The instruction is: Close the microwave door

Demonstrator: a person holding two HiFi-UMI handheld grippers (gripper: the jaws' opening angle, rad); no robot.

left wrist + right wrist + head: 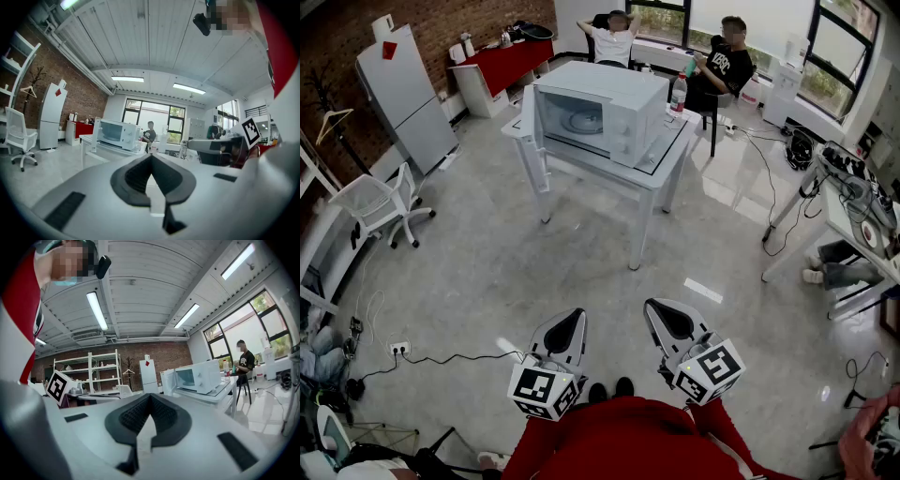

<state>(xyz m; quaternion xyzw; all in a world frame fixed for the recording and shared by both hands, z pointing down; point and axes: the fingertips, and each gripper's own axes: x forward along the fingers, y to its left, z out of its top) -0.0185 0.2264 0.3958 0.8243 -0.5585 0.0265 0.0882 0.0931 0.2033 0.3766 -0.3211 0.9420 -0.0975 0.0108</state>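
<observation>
A white microwave (602,111) stands on a white table (661,169) across the room, its door (534,124) swung wide to the left. The left gripper view shows the microwave (115,132) far off, as does the right gripper view, with the microwave (197,377) at right. My left gripper (572,321) and right gripper (661,315) are held close to my body, well short of the table. Both are shut, tips together, with nothing between them.
A water bottle (678,94) stands on the table behind the microwave. Two people sit beyond it. A white office chair (380,206) is at left, a whiteboard-like panel (405,94) behind it. A desk with cables (853,202) stands right. Cords lie on the floor (431,356).
</observation>
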